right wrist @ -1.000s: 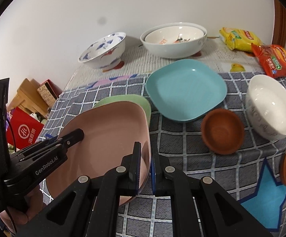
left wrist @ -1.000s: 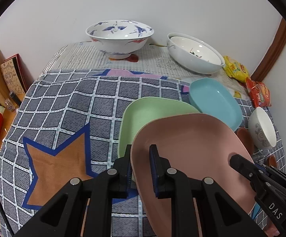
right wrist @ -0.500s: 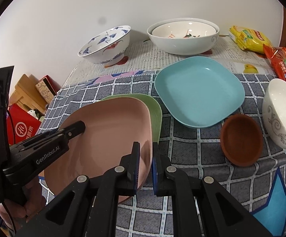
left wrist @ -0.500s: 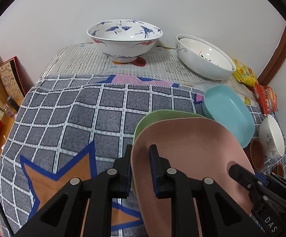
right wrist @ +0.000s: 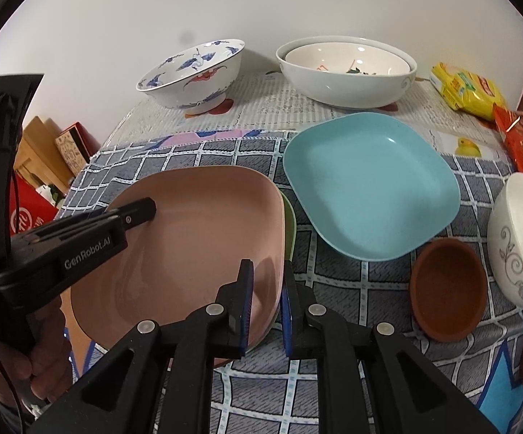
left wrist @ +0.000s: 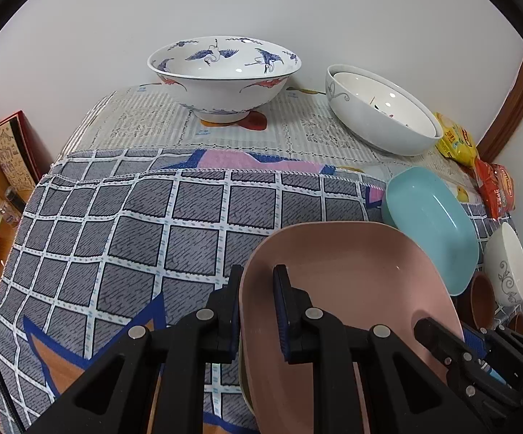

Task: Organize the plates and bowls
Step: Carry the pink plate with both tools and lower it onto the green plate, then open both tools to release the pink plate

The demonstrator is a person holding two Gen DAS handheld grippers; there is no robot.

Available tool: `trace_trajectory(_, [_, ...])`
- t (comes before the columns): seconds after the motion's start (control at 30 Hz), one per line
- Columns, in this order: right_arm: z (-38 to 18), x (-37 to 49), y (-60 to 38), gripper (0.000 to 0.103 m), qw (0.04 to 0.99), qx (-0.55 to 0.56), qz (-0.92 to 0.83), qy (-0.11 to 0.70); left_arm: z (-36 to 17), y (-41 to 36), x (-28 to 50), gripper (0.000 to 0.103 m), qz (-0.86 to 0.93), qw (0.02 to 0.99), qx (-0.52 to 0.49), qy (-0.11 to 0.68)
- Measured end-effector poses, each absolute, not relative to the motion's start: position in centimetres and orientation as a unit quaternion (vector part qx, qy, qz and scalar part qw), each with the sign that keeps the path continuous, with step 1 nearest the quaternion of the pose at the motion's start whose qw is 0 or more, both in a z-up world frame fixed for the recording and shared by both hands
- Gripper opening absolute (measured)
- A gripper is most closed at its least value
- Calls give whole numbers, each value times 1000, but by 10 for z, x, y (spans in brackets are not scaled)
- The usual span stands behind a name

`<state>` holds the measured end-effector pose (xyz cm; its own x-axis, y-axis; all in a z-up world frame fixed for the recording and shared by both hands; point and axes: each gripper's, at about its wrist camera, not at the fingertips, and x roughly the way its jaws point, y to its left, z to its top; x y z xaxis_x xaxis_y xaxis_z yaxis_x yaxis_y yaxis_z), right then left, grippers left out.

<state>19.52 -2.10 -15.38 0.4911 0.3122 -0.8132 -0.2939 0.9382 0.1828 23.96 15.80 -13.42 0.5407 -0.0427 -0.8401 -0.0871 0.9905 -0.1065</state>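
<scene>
1. Right gripper (right wrist: 265,303): jaws opening, straddling the near right rim of the pink plate (right wrist: 189,238); a gap shows at the outer pad, so the grip is letting go.
2. Left gripper (left wrist: 257,311): fingers pinching the pink plate's left rim, unchanged from a second ago.
3. Pink plate: a second ago it was offset from the green plate (right wrist: 290,217); now it sits almost squarely over it, only a green sliver showing at its right edge. Stacking step looks nearly done.
4. Blue plate (right wrist: 369,184): just right of the pink plate, likely next for the stack.
5. Beyond the pink plate, at the wall: crane-patterned bowl (left wrist: 225,72), untouched.
</scene>
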Motion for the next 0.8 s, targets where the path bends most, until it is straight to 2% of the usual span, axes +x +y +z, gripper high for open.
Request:
trace_trajectory(0.37, [-156, 190, -14, 20, 873, -40, 171, 456, -138, 159, 244, 16, 11, 876, -69, 477])
trace_trajectory(0.53, [-160, 184, -8, 30, 876, -75, 161, 449, -134, 160, 240, 16, 9, 876, -68, 478])
trace_trajectory(0.7, [-155, 179, -12, 33, 875, -74, 163, 450, -126, 162, 235, 16, 16, 876, -68, 477])
trace_trajectory(0.8, [-143, 176, -23, 43, 878, -52, 170, 443, -120, 161, 232, 16, 16, 876, -71, 477])
